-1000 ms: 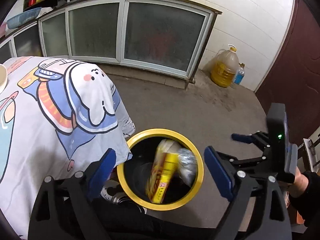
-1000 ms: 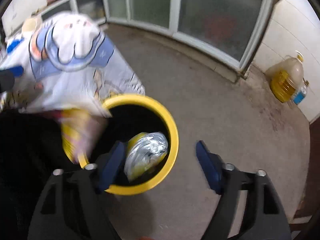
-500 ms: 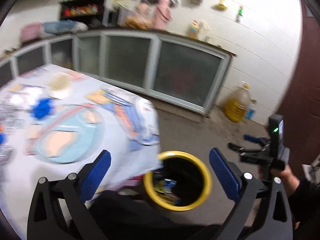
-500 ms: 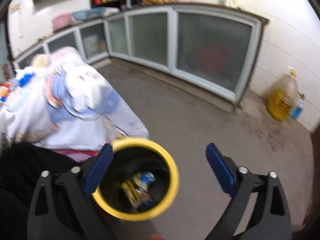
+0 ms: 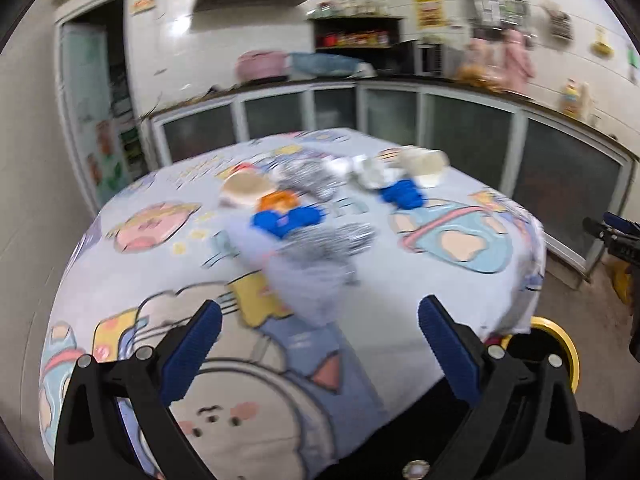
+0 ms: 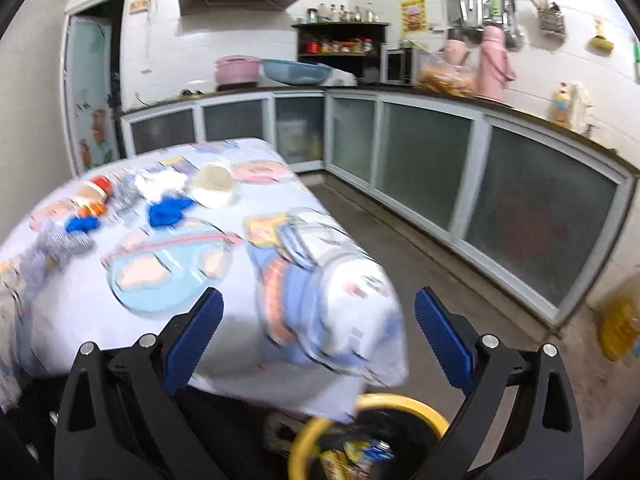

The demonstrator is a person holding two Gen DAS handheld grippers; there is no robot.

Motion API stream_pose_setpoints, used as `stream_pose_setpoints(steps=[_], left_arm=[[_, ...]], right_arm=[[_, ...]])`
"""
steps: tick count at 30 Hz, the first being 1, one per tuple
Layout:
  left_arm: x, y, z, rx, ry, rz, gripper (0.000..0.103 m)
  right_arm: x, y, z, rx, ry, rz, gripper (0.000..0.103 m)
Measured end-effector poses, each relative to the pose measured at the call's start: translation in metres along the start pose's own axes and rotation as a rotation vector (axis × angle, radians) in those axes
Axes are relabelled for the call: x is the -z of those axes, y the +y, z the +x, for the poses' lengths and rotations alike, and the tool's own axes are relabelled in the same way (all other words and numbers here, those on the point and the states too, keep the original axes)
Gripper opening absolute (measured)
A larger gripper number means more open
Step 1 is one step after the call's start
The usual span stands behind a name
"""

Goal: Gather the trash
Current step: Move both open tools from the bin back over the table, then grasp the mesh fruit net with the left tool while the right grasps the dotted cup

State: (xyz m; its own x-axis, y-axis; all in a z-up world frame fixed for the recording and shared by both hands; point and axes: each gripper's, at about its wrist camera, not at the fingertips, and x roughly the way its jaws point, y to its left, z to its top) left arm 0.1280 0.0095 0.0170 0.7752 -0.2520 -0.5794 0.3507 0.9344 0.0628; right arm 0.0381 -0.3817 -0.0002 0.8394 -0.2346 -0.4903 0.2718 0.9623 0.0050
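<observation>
A table point(image 5: 400, 344) under a cartoon cloth holds trash: silver foil wrappers point(image 5: 332, 240), blue crumpled pieces point(image 5: 286, 218), a white wad point(image 5: 368, 172) and paper cups point(image 5: 424, 166). My left gripper point(image 5: 316, 320) hangs open and empty above the table's near side. The right gripper point(image 6: 318, 312) is also open and empty, over the table's corner. Below that corner stands the yellow-rimmed bin point(image 6: 400, 402) with packets point(image 6: 352, 452) inside. In the right wrist view the blue pieces point(image 6: 168, 210) and a cup point(image 6: 214, 188) lie at the far left. The picture is blurred by motion.
Glass-front cabinets point(image 6: 420, 160) run along the back and right walls under a loaded counter. A yellow oil jug point(image 6: 620, 328) stands on the bare concrete floor point(image 6: 440, 264) at the right. A doorway point(image 5: 92, 120) is at the far left.
Both grippers have risen from over the bin and swung left to face the tabletop. The yellow and silver packets now lie in the bin. The right jaws have widened.
</observation>
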Motion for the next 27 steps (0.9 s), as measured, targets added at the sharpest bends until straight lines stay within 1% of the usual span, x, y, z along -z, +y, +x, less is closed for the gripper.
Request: stream_pose_setpoints(steps=[4, 9, 13, 18, 22, 23, 27], left_arm=[[0.0, 0.024, 0.015, -0.015, 0.027, -0.062, 0.095], [0.006, 0.032, 0.041, 0.031, 0.07, -0.123, 0.095], [0.006, 0.035, 0.061, 0.042, 0.101, -0.139, 0.095], [0.007, 0.038, 0.071, 0.035, 0.135, -0.147, 0.095], [0.007, 0.038, 0.078, 0.035, 0.156, -0.157, 0.095], [0.007, 0.037, 0.081, 0.033, 0.167, -0.159, 0.095], [0.008, 0.034, 0.09, 0.017, 0.199, -0.145, 0.095]], right_arm=[[-0.026, 0.031, 0.023, -0.053, 0.006, 0.01, 0.092], [-0.04, 0.06, 0.039, -0.096, 0.008, -0.025, 0.092], [-0.047, 0.076, 0.049, -0.09, -0.01, -0.089, 0.092], [-0.061, 0.085, 0.077, -0.099, -0.001, -0.097, 0.092], [-0.075, 0.091, 0.107, -0.091, 0.003, -0.106, 0.092], [-0.079, 0.093, 0.12, -0.09, 0.018, -0.108, 0.092], [-0.09, 0.096, 0.165, -0.047, 0.054, -0.125, 0.092]])
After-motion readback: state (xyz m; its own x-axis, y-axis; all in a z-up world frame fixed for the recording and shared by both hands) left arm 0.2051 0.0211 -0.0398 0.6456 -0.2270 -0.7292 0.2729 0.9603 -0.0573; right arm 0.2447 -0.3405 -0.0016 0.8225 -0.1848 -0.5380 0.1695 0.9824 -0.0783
